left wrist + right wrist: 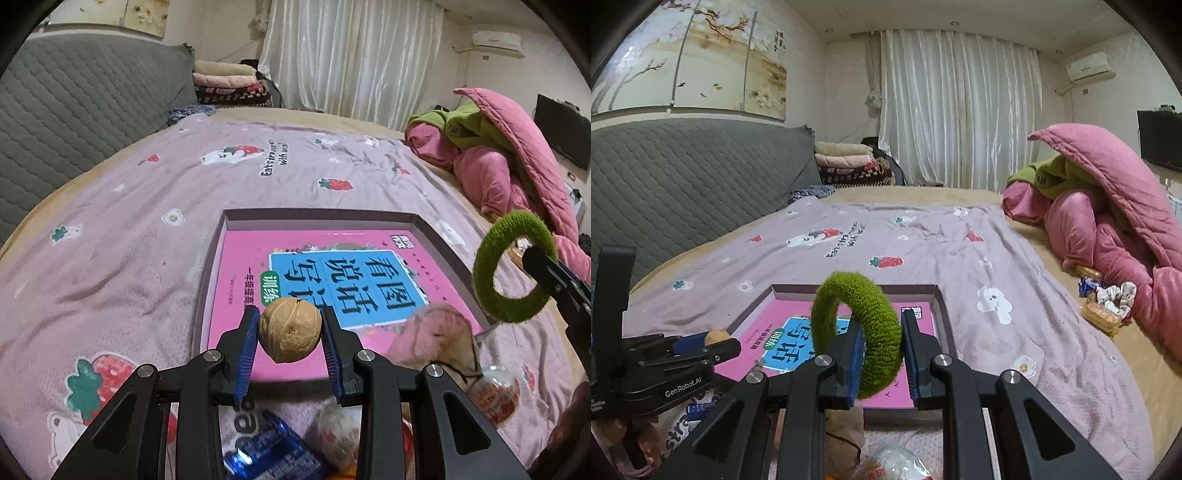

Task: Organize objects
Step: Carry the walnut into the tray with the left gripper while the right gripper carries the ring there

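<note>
Left tongs (290,332) clamped on a walnut (290,329), blue pads pressing on both its sides, held above the near edge of a shallow open box (317,216). Inside the box, lying flat, a pink book (240,280) with a blue panel and Chinese letters on the cover. Right tongs (882,356) clamped on a fuzzy green hair ring (857,332), gripped at its lower part and standing upright, also in front of the same box; seen from the left wrist as a green loop at the right edge, raised over the right side of the box. Box resting on a bed (122,229) covered with a lilac sheet printed with strawberries and small flowers. Below the left tongs, close to the camera, a blue snack packet (266,448), a round wrapped sweet (338,435), a pink cloth item (432,334) touching the near right corner of the box, and another wrapped sweet (493,395) just beside it. At the far right of the bed, a heap of pink and green bedding (1108,206), with biscuits (1099,315) and a white scrunchie (1117,295) near its foot. Behind, a grey quilted headboard (683,184), folded blankets (849,160), and white curtains (960,110).
</note>
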`<state>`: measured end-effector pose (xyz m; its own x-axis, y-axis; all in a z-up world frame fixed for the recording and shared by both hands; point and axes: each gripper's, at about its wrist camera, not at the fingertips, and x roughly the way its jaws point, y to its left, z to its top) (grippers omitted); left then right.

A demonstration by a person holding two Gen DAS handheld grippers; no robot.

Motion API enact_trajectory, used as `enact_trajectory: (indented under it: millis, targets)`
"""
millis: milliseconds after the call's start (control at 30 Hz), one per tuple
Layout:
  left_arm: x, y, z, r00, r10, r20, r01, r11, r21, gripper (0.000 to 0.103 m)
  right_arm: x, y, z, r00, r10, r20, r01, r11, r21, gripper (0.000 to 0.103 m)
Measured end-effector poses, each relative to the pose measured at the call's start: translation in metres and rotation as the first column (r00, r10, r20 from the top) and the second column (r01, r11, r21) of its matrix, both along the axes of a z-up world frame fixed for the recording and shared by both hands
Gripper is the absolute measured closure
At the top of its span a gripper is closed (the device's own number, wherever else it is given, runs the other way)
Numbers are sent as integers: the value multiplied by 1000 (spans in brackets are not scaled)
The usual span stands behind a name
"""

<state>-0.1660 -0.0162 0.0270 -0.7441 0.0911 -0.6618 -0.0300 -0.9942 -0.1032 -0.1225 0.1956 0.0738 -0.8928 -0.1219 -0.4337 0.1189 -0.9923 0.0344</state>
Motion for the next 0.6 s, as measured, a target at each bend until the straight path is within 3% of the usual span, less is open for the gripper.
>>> enact_trajectory:
  millis: [267, 600]
  targets:
    - [-22, -9, -10, 999, 17, 34, -17, 1000, 13, 69, -17, 2, -6, 999, -8, 31, 9, 1000, -11, 83]
    - [-43, -11, -30, 995, 16, 103, -21, 999, 40, 69, -61, 15, -37, 980, -24, 198, 37, 998, -60, 83]
